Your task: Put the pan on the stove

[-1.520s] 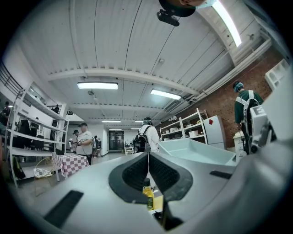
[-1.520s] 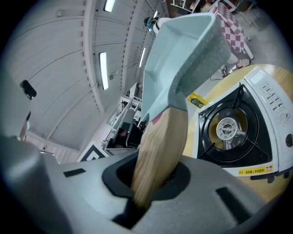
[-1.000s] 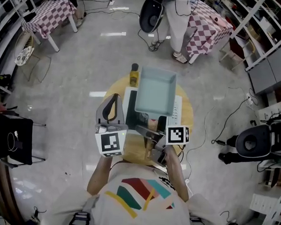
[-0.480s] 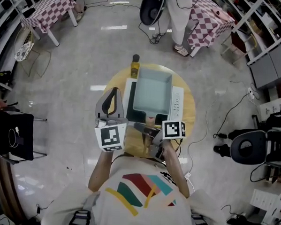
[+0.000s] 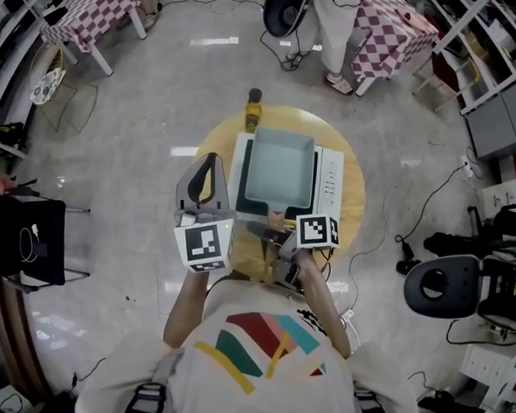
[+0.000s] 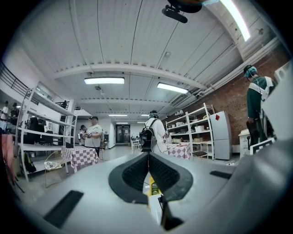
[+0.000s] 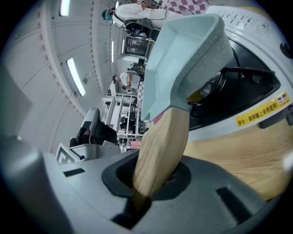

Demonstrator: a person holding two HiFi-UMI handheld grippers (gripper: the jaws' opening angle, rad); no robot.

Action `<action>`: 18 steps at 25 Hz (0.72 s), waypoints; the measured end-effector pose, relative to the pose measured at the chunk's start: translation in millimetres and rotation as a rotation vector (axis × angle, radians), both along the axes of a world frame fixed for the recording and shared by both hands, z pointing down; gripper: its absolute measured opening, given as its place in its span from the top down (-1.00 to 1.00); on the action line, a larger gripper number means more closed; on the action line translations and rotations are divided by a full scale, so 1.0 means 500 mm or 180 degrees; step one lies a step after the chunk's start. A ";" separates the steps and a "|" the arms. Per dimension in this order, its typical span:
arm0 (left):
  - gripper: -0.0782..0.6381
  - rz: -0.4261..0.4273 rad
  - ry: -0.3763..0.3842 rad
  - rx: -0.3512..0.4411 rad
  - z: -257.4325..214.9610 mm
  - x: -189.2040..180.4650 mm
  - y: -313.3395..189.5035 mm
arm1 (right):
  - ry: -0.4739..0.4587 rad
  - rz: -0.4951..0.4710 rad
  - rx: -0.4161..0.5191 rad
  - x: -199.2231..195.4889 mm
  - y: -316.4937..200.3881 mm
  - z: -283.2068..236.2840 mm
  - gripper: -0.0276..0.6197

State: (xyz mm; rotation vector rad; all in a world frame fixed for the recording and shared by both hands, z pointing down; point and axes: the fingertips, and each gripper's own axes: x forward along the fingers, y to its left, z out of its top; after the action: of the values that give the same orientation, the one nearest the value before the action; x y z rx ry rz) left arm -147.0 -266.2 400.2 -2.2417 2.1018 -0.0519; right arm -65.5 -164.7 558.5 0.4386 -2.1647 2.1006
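Right claw [image 7: 152, 179] pinching pan [image 5: 280, 166] by wooden handle [image 7: 161, 146]. Pan over stove [image 5: 329, 175] on tabletop [image 5: 351, 216], tilted, long axis straight ahead of claw. Left claw [image 6: 148, 157] pressed together, empty, alongside.

Glossy grey floor [image 5: 142, 109]. Checkered-cloth tables at top left [image 5: 87, 15] and top right [image 5: 392, 27]. White shelving [image 5: 487, 41] along the right side, black office chair [image 5: 448, 285] lower right. White ribbed ceiling [image 6: 137, 41], strip lights [image 6: 104, 80], brick wall [image 6: 229, 98] on the right.
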 end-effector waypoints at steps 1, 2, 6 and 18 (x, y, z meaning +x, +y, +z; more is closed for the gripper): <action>0.76 0.0001 0.0014 -0.0033 0.001 0.001 -0.001 | 0.0006 0.0003 -0.0011 0.001 0.000 0.001 0.87; 0.76 0.0005 0.0024 -0.0040 0.000 0.003 -0.002 | 0.0013 0.0009 -0.0021 0.003 -0.001 0.002 0.87; 0.76 0.0026 0.0021 -0.0055 0.001 0.009 -0.002 | 0.0086 0.0033 -0.0038 0.009 -0.001 0.015 0.87; 0.76 0.0021 -0.0034 -0.0187 0.024 0.009 0.000 | 0.0086 0.0091 -0.0155 0.014 0.004 0.040 0.87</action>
State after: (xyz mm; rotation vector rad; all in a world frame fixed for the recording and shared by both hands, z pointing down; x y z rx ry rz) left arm -142.2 -266.1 412.0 -2.2754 2.1146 -0.1263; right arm -58.5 -162.6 578.4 0.4931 -2.1002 2.1444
